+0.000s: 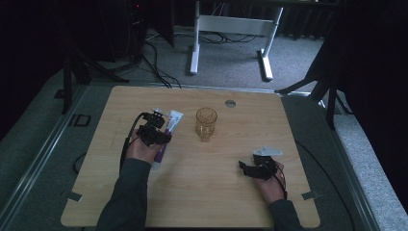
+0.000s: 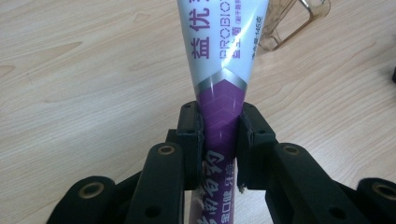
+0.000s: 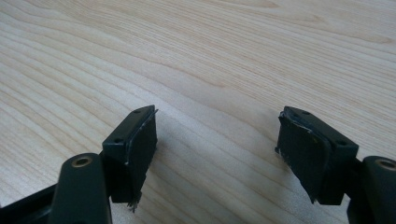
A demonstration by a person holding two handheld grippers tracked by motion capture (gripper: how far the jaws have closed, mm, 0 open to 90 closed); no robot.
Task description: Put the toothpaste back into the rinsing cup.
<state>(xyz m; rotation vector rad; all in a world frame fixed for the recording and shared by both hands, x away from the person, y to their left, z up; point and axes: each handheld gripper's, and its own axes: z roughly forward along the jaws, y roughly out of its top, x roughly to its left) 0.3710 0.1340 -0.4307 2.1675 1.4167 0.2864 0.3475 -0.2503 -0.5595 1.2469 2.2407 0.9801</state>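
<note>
Left claw (image 2: 219,140) pinching purple-and-white toothpaste tube (image 2: 223,60) on wooden tabletop (image 1: 202,192), amber glass cup (image 1: 206,122) just beside, right claw (image 3: 217,149) spread above bare wood

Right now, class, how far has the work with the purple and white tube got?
Done: the left tongs are clamped on the purple and white toothpaste tube, which lies along the wooden table. In hand: that grip. Left: probably moving the tube, perhaps toward the amber glass cup standing apart beside it; the right tongs are open and hold nothing.
</note>
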